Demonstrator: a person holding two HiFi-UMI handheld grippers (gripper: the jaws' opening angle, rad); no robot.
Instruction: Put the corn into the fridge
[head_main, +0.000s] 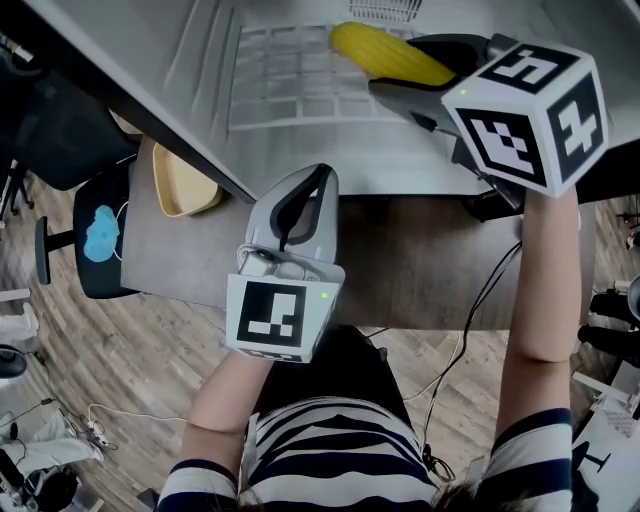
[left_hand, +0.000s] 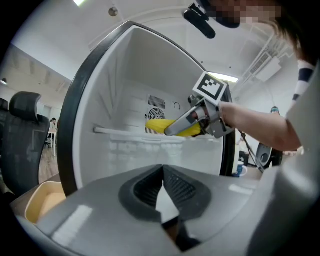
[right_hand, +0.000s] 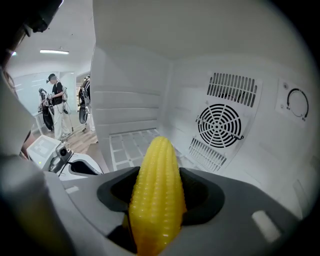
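- The corn is clamped between the right gripper's jaws at bottom centre, inside the fridge.
- Only this view shows the round fan grille, right of centre.
- The head view shows the gridded shelf under the corn, at the top.
- The left gripper view shows the left gripper, its jaws together and empty.

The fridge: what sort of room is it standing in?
Probably an office or lab, not a home kitchen. An office chair stands beside the fridge, a strip light runs along the ceiling, and a person stands among equipment in the open room behind.
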